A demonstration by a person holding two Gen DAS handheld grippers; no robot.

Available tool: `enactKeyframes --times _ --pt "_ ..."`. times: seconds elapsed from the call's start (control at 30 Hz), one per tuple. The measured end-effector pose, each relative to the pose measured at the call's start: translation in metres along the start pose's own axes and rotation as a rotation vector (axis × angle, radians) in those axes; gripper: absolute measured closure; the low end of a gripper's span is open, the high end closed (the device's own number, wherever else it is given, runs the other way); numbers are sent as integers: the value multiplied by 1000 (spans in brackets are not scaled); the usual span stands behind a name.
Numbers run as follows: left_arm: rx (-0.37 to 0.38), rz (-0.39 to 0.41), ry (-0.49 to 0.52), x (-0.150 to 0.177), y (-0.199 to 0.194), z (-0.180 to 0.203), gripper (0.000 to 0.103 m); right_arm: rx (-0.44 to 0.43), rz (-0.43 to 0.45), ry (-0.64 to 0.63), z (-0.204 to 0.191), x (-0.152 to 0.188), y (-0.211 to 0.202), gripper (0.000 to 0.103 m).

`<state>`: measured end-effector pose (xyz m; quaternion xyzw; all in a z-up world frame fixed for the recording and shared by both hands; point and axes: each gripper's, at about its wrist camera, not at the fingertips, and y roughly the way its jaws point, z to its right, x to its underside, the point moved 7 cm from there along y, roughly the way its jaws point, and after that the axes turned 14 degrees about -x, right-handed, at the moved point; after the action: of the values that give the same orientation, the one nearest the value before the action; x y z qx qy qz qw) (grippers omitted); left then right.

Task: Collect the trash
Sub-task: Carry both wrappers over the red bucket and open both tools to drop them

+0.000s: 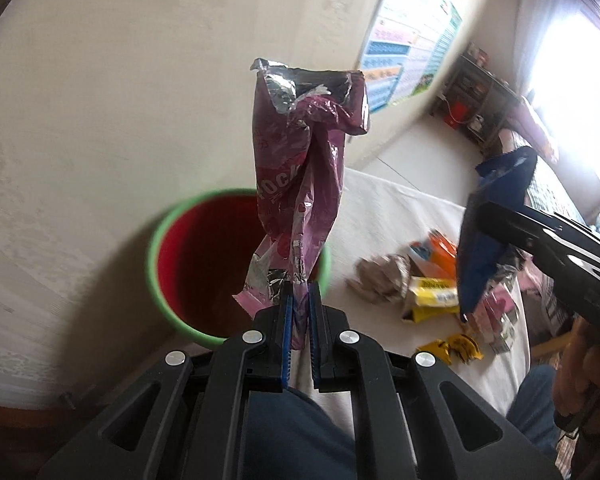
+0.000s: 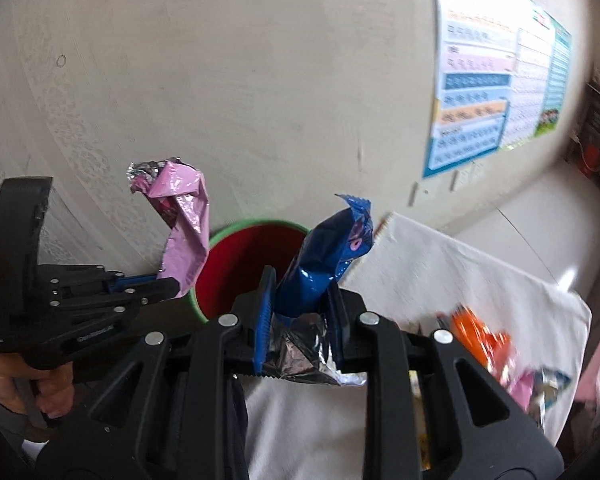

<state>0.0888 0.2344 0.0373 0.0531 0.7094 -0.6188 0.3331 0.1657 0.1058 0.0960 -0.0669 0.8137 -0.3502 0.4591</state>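
Note:
My left gripper (image 1: 299,294) is shut on a crumpled purple snack wrapper (image 1: 300,168) that stands up above its blue pads. Behind the wrapper is a red bin with a green rim (image 1: 156,264). My right gripper (image 2: 300,284) is shut on a blue foil wrapper (image 2: 324,264), its silver inside bunched between the fingers. In the right wrist view the left gripper (image 2: 172,284) with the purple wrapper (image 2: 184,232) is at the left, and the bin (image 2: 236,272) lies behind both. The left wrist view shows the right gripper's black body with the blue wrapper (image 1: 484,248) at the right.
More wrappers lie on a white cloth (image 1: 384,216): brown crumpled paper (image 1: 380,276), yellow packets (image 1: 432,296), an orange pack (image 2: 480,340). A beige wall with a poster (image 2: 484,92) stands behind the bin. Shelves (image 1: 476,92) are at the far right. A hand (image 2: 16,384) holds the left gripper's handle.

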Motion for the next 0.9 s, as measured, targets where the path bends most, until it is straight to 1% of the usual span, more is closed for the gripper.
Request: enactKeyframes --times 0.1,0.23,0.5,0.6,0.67,0.7,0.73,0.77,0.8,0.83,0.87,0.9 --pt "0 -6 -25 -10 6 -19 98 -22 -19 -8 -8 -14 20 79" --pt "3 -22 -59 -18 15 -36 98 -47 -53 -15 -12 -29 50 79" --pt "11 -56 -98 -24 37 -57 98 -81 -107 -43 -19 -50 101 78" --pt "26 -59 -108 -29 44 -65 98 -93 -116 -40 -24 -55 113 78" --pt "28 -62 -115 -29 49 -70 97 -97 -118 -46 -25 -58 120 77" --pt "30 -66 -120 -30 51 -72 95 -99 -120 -45 -25 -59 123 76" --pt "31 -72 -126 -30 54 -73 91 -101 -123 -42 -25 -60 124 70" --pt "30 -74 -133 -31 56 -75 75 -101 -125 -37 -24 -60 126 63" --pt "32 -70 -141 -31 57 -76 56 -99 -121 -29 -22 -61 127 45" --pt "33 -67 -144 -32 57 -76 49 -96 -113 -22 -21 -63 127 34" --pt "31 -61 -145 -32 57 -76 44 -97 -103 -14 -20 -64 126 33" --pt "31 -59 -143 -31 57 -76 44 -98 -100 -7 -19 -65 126 32"
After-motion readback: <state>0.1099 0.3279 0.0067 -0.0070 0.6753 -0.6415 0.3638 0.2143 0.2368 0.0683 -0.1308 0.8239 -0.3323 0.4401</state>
